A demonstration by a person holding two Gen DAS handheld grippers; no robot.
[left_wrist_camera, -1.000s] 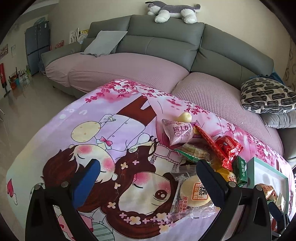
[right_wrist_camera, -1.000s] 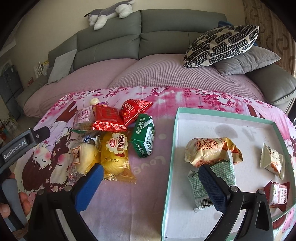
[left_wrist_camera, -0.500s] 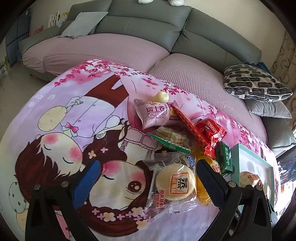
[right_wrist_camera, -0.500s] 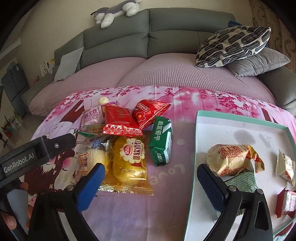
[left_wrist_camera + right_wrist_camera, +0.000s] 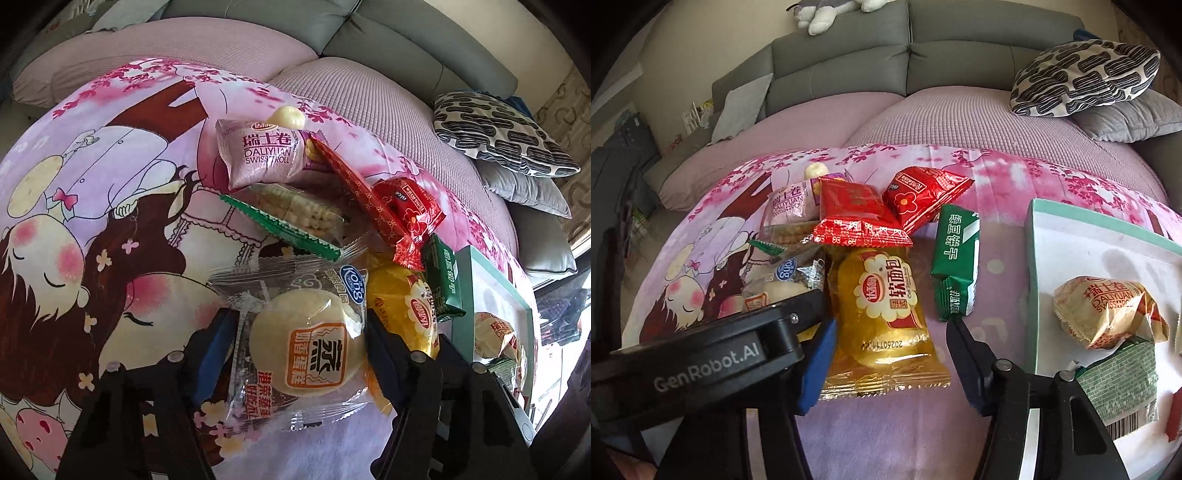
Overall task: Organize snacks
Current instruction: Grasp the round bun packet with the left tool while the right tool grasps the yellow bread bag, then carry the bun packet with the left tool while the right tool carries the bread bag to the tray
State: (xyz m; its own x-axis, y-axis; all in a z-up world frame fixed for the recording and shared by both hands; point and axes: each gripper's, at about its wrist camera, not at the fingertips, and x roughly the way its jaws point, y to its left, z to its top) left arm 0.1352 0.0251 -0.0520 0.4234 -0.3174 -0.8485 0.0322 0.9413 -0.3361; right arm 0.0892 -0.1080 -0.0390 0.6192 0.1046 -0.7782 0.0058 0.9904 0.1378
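A pile of snacks lies on the pink cartoon cloth (image 5: pixel 92 206). My left gripper (image 5: pixel 299 343) is open, its fingers on either side of a clear-wrapped round white cake (image 5: pixel 303 343). My right gripper (image 5: pixel 890 354) is open around a yellow soft-bread packet (image 5: pixel 886 310), which also shows in the left wrist view (image 5: pixel 406 306). Beyond lie a pink Swiss roll pack (image 5: pixel 262 155), a green-edged cracker pack (image 5: pixel 291 218), red packets (image 5: pixel 860 214) and a green biscuit pack (image 5: pixel 955 262). A teal-rimmed white tray (image 5: pixel 1032 280) at the right holds a Swiss roll (image 5: pixel 1104 310) and other snacks.
The left gripper's black body (image 5: pixel 713 354) crosses the right wrist view's lower left, close to the yellow packet. A grey sofa with a mauve cover (image 5: pixel 923 118), a patterned cushion (image 5: pixel 1086 77) and a plush toy (image 5: pixel 831 11) stand behind the table.
Both grippers have moved forward and down onto the pile. The left now straddles the white cake; the right has shifted left from the tray to the yellow packet. Both jaw gaps look narrower.
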